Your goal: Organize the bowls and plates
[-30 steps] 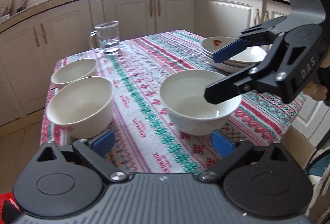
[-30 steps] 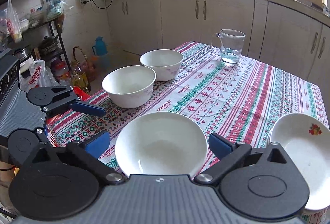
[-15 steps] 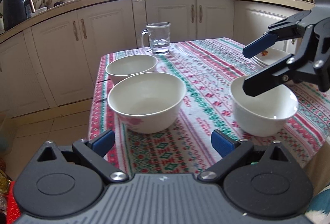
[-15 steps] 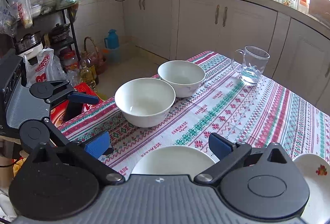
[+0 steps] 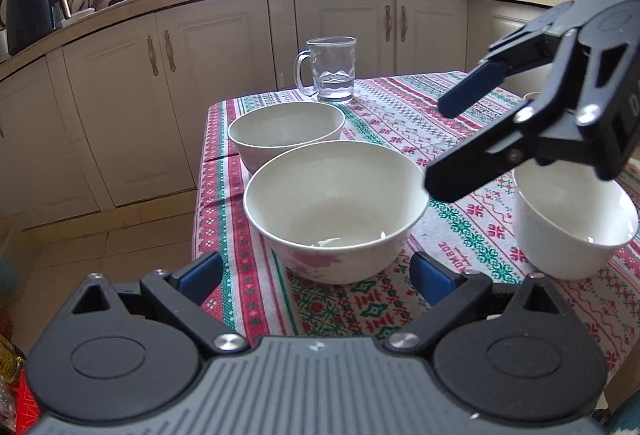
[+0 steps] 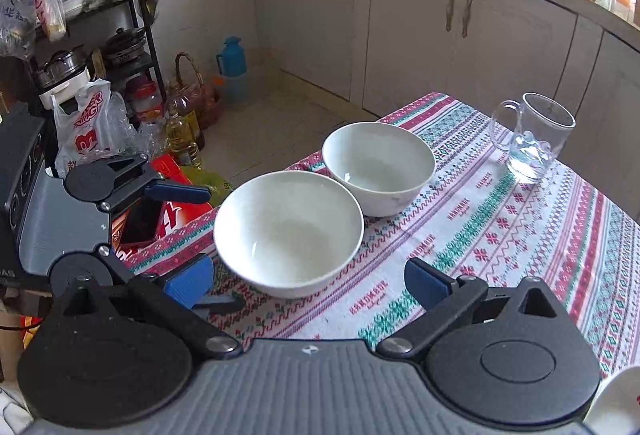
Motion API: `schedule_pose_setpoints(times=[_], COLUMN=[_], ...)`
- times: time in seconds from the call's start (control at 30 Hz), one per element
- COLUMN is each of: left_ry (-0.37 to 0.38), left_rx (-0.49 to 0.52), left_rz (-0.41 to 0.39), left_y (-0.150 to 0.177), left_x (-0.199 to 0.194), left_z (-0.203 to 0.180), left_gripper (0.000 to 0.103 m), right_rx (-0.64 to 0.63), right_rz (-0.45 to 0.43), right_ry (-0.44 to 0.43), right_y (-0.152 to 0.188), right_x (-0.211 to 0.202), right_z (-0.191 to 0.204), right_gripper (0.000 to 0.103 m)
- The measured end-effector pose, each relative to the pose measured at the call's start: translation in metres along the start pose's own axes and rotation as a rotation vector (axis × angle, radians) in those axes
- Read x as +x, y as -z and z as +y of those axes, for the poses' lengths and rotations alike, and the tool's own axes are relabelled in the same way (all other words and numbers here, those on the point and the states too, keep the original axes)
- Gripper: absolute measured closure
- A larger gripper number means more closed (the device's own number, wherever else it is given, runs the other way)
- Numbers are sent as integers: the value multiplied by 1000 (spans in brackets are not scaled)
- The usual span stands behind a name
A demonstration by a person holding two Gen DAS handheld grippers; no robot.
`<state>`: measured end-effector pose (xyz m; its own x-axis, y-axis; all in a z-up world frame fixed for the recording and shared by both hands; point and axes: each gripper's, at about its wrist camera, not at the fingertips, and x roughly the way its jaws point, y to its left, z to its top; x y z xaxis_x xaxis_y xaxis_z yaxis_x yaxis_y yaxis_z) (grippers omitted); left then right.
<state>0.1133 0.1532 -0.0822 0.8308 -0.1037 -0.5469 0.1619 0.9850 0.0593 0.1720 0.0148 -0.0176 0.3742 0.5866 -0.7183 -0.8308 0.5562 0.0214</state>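
Observation:
Three white bowls stand on the patterned tablecloth. The nearest bowl (image 5: 336, 207) (image 6: 288, 231) sits just ahead of my left gripper (image 5: 316, 273), which is open and empty at the table's edge. A second bowl (image 5: 286, 135) (image 6: 378, 169) touches it from behind. The third bowl (image 5: 576, 223) stands apart to the right. My right gripper (image 5: 448, 147) (image 6: 308, 283) is open and empty, hovering between the nearest and third bowls. A slice of a flowered plate (image 6: 616, 399) shows at the lower right.
A glass mug (image 5: 330, 69) (image 6: 532, 139) holding a little water stands at the far end of the table (image 5: 400, 107). Cream cabinets (image 5: 340, 31) run behind. On the floor to the left are bags, oil bottles (image 6: 182, 131) and a red box (image 6: 172, 211).
Both cameras have swung left, from the lone bowl beside the plates toward the pair of bowls at the table's end. The right gripper has moved left with them. Nothing was grasped.

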Motion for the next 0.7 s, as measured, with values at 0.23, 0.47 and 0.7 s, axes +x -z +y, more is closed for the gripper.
schedule_pose_setpoints(times=[0.23, 0.47, 0.7], left_ry=[36, 47, 63], left_rx=[19, 29, 32], left_rz=[-11, -20, -17], left_y=[-5, -7, -7], left_x=[8, 12, 12], left_z=[1, 1, 2], left_gripper=[4, 6, 8], right_rx=[10, 33, 28], right_rz=[41, 86, 87], right_ry=[-8, -7, -29], right_y=[-16, -16, -17], right_x=[32, 51, 57], right_z=[-8, -17, -18], right_gripper=[3, 23, 37])
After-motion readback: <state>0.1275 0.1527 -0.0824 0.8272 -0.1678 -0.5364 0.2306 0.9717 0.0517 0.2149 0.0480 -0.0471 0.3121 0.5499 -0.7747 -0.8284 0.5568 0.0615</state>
